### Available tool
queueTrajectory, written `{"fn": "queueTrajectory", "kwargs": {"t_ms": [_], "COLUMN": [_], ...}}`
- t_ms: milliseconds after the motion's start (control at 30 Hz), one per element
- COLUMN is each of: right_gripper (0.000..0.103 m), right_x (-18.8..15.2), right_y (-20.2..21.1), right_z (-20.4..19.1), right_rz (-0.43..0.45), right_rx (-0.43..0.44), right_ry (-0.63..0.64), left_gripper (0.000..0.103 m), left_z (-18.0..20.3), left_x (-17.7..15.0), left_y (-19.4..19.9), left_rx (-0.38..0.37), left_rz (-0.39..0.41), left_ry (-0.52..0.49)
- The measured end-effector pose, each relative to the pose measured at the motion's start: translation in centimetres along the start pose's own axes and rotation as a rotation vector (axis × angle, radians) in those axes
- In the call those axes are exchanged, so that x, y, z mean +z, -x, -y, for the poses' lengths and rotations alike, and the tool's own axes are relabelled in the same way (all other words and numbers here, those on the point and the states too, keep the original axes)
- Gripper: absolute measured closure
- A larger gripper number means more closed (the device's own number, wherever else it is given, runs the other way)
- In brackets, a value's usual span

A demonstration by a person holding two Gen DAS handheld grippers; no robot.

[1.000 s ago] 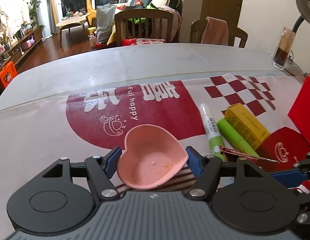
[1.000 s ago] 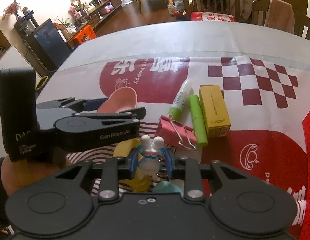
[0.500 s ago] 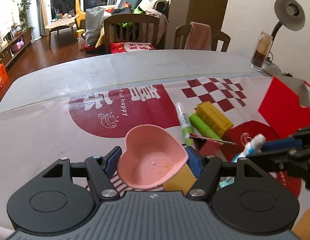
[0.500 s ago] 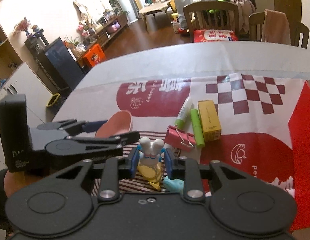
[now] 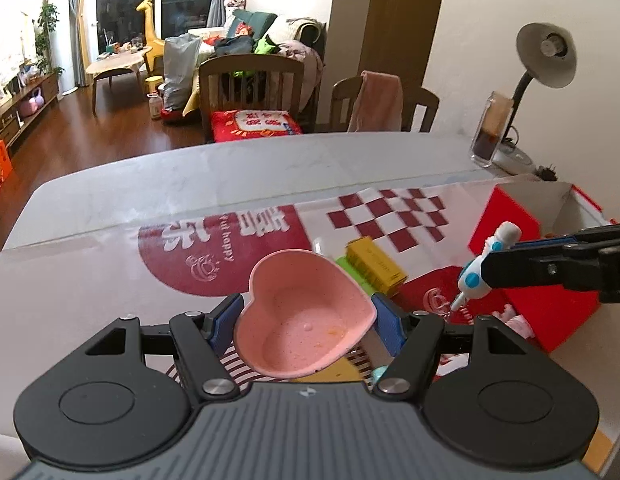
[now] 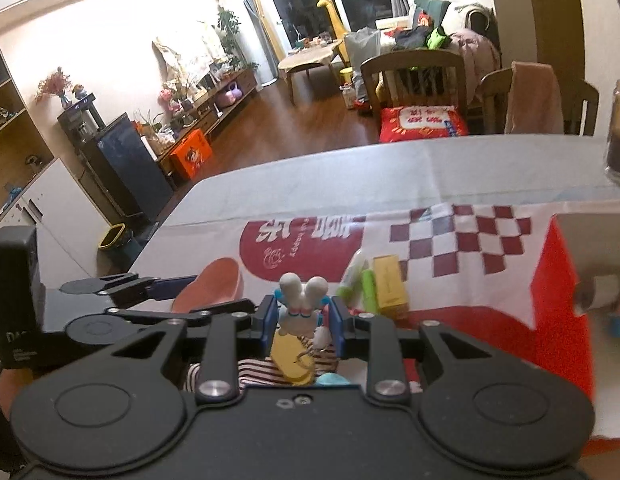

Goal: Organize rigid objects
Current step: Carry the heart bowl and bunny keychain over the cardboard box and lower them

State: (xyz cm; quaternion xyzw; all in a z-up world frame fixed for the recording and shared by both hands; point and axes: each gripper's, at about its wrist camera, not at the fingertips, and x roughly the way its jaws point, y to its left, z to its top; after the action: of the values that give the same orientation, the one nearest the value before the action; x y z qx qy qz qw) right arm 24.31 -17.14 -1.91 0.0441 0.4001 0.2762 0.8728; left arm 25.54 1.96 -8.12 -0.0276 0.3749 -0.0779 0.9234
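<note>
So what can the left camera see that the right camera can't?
Only the left wrist view shows the inside of the pink heart bowl, held between the left gripper fingers, and the grey desk lamp.

Only the right wrist view shows the toy's two round white ears, the yellow piece below the toy, and the dark cabinet by the wall.

Both show the little white toy clamped in the right gripper, the yellow box, the checkered mat and the red box.
</note>
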Motion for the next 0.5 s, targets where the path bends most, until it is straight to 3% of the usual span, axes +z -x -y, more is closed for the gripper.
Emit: {"fn": "queueTrajectory", "kwargs": {"t_ms": [500], "right_gripper": [0.077], "right_x": [1.9], "right_y": [6.9], "right_z": [7.7], "right_rz": [0.083], "right_rx": [-0.064], "right_ry": [-0.003], "left_gripper": [0.034], "left_z": [9.0], "left_x": [3.7], "left_y": [1.8], "left_rx": [-0.059], "left_rz": [0.043], "left_ry": [-0.08]}}
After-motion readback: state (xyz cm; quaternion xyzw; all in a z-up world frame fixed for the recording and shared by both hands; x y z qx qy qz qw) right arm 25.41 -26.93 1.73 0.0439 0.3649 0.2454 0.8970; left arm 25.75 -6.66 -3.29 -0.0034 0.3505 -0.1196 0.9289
